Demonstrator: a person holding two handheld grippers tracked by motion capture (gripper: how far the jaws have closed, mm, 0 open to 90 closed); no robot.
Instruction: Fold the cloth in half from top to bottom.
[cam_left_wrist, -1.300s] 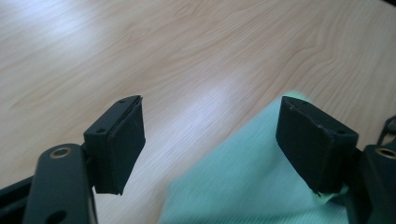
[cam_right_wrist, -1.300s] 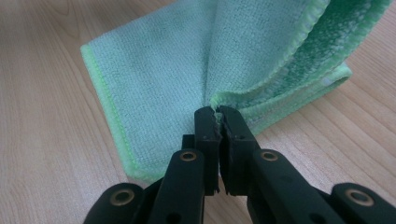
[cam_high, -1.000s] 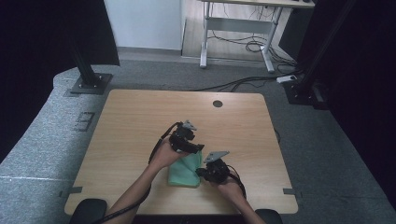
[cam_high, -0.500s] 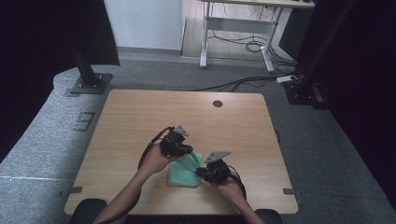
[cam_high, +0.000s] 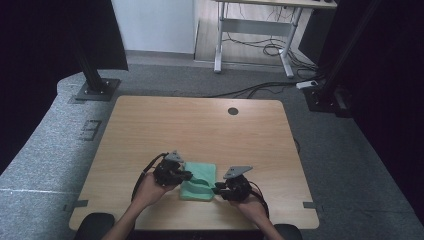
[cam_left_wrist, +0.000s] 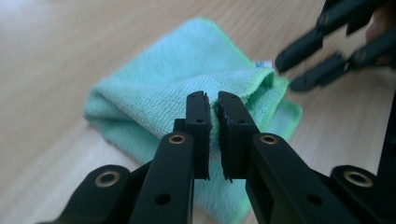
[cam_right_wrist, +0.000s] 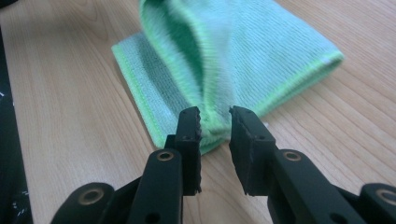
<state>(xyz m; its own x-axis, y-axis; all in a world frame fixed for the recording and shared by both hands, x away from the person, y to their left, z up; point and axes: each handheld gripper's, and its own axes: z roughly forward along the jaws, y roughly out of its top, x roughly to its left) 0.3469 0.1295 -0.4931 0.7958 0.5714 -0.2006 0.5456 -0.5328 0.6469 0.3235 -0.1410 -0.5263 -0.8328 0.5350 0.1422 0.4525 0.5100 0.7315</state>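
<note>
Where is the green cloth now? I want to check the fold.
In the high view the cloth lies near the table's front edge, between the left claw and the right claw.

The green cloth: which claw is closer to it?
Left. The left claw is shut on a fold of the green cloth. The right claw, jaws just opening, straddles a corner of it with a gap showing.

Wooden table (cam_high: 150, 130), folded green cloth (cam_high: 200, 181) on it.
</note>
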